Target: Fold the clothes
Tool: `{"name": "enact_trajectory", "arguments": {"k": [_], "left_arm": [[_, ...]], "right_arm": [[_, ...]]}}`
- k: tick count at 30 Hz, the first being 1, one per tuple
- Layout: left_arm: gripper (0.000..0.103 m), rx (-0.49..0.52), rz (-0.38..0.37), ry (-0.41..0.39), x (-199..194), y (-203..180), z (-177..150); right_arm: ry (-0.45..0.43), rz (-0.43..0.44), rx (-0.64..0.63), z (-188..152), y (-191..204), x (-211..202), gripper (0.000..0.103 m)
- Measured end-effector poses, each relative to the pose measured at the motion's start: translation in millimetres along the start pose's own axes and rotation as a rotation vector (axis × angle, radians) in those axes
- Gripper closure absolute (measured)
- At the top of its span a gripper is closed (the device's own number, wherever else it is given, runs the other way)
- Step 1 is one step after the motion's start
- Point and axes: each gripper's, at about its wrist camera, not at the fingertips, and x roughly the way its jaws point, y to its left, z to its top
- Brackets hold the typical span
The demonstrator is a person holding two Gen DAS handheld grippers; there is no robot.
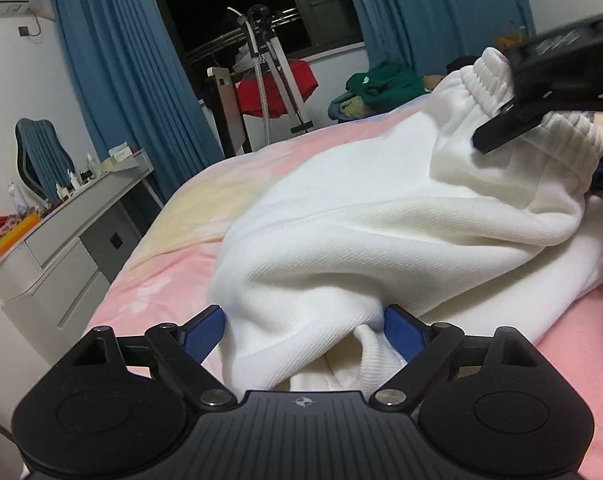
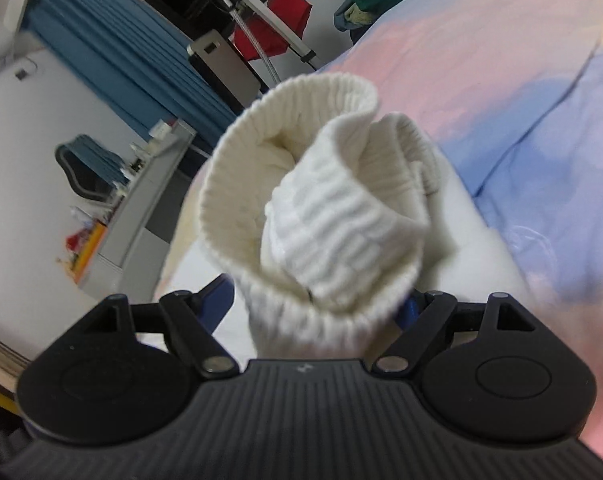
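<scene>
While the white fleece garment with ribbed cuffs (image 1: 341, 220) is lying bunched across the pink patterned bed cover (image 1: 149, 280), the left hand-held gripper (image 1: 303, 330) is standing wide, a fold of the cloth sitting between its blue pads (image 1: 403, 330); whether they are pressing it cannot be told. The right hand-held gripper (image 2: 313, 306) is standing equally wide around a ribbed cuff (image 2: 321, 200), lifted toward the bed's far edge, its grip likewise unclear.

Left tongs (image 1: 303, 334): matte black ribbed body, two round side housings, silver pivot screws, blue finger pads (image 1: 401, 330), small crosshair mark at centre. Right tongs (image 2: 319, 306) match: black, ribbed, blue-padded.
</scene>
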Motion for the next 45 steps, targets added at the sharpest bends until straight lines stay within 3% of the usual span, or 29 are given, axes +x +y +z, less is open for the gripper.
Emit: {"name": "enact_trajectory", "arguments": {"k": [2, 4, 7, 11, 14, 18, 22, 26, 30, 32, 37, 38, 42, 45], "left_arm": [[0.014, 0.013, 0.002, -0.024, -4.4, -7.5, -3.4], [0.014, 0.038, 0.002, -0.053, -3.9, -12.8, -4.7], [0.012, 0.068, -0.021, -0.126, -4.8, -14.3, -2.3], [0.004, 0.105, -0.040, -0.259, -14.4, -20.1, -1.5], [0.000, 0.130, -0.062, -0.368, -22.0, -31.1, -0.2], [0.000, 0.150, 0.011, -0.415, -19.2, -51.2, 7.9], [0.000, 0.159, 0.108, -0.361, 0.0, -61.7, 12.2], [0.000, 0.141, 0.181, -0.256, 23.5, -55.6, 12.8], [0.000, 0.008, 0.162, -0.164, 27.7, -29.5, 10.6], [0.000, -0.042, 0.133, -0.134, 27.0, -18.1, 8.1], [0.000, -0.130, 0.075, -0.089, 18.9, 4.4, -2.0], [0.000, -0.152, 0.069, -0.082, 18.9, 10.1, -2.6], [0.000, -0.259, 0.048, -0.044, 17.3, 36.0, -6.8], [0.000, -0.331, 0.026, -0.011, 18.8, 55.4, -7.8]], "right_arm": [[-0.028, -0.029, -0.035, -0.2, 3.6, 9.3, 0.021], [-0.065, -0.048, -0.049, 1.2, 4.0, 8.6, 0.044], [-0.096, -0.002, -0.003, 8.0, -1.6, -2.9, 0.061], [-0.143, 0.116, 0.100, 17.3, -9.3, -19.5, 0.066], [-0.185, 0.183, 0.095, 23.7, -2.5, -31.4, 0.066], [-0.230, 0.240, 0.063, 30.8, 9.4, -44.4, 0.066], [-0.260, 0.265, 0.045, 38.6, 10.1, -53.9, 0.066], [-0.252, 0.241, 0.096, 43.5, -7.1, -58.8, 0.066], [-0.219, 0.181, 0.160, 42.6, -32.0, -59.3, 0.066], [-0.161, 0.098, 0.167, 34.8, -42.7, -57.5, 0.066], [-0.115, -0.034, 0.045, 26.1, -38.2, -54.9, 0.062], [-0.115, -0.066, 0.022, 24.0, -36.0, -54.1, 0.059], [-0.101, -0.200, -0.040, 14.5, -34.6, -49.6, 0.018], [-0.044, -0.171, 0.026, 11.8, -50.7, -41.2, 0.016]]}}
